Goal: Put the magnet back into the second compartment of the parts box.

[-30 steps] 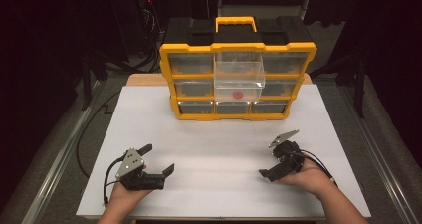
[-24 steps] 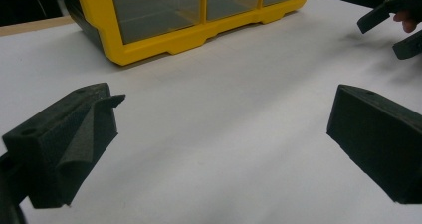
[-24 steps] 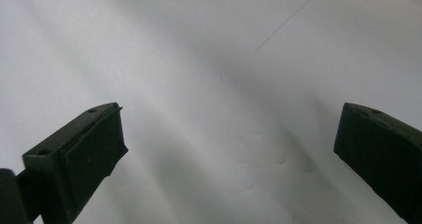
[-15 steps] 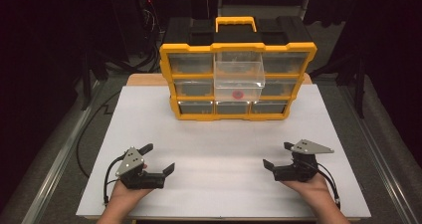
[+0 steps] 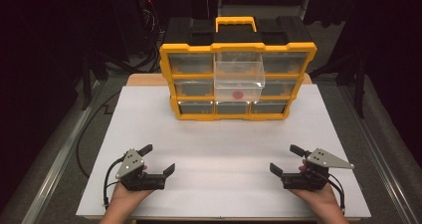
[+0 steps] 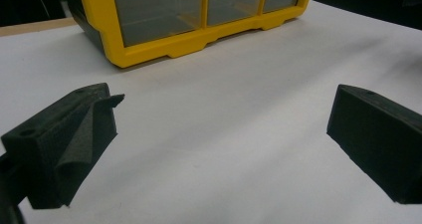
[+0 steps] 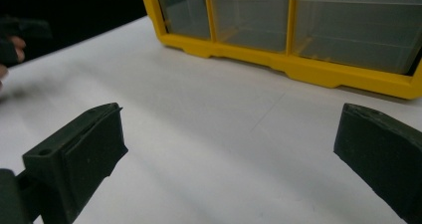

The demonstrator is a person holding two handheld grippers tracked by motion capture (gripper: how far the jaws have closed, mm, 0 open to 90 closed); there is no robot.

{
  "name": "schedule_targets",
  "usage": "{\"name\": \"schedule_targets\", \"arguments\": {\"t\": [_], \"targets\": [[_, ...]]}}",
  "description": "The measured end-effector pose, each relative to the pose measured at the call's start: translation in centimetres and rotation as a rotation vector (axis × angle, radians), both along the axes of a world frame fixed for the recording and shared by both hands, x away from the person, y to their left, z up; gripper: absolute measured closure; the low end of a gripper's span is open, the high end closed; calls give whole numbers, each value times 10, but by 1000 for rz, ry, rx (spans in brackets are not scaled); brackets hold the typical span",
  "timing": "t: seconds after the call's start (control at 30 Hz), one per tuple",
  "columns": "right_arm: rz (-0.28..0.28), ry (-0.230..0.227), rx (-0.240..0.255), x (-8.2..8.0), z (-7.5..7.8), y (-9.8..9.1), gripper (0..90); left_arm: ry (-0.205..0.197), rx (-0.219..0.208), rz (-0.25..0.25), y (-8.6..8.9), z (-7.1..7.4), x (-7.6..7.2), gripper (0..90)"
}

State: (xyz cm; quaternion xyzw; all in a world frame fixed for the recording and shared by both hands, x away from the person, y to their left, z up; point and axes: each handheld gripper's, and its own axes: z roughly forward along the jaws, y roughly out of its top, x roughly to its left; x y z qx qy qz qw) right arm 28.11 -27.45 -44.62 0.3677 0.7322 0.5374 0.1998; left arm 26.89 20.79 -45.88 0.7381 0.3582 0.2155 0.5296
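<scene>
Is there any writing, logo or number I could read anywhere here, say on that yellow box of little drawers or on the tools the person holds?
None can be read.
Yellow drawer organizer: no legible label or brand; the red spot in the pulled-out clear drawer is too small to tell.
Left hand-held gripper and right hand-held gripper: no markings.

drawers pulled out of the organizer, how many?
1: the top-middle drawer of the yellow organizer juts forward, hiding the middle slot below it; a red item lies in it. The other seven visible drawers sit flush.
</scene>
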Motion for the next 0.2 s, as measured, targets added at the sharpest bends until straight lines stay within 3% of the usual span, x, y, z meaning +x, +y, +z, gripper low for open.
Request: {"name": "schedule_targets", "arguments": {"t": [0.1, 0.2], "targets": [[11, 3, -37, -1, -2, 3, 4, -7, 8, -6, 0, 1, -2, 3], [-3, -1, -27, 0, -1, 2, 4, -1, 26, -6, 0, 0, -2, 3]]}}
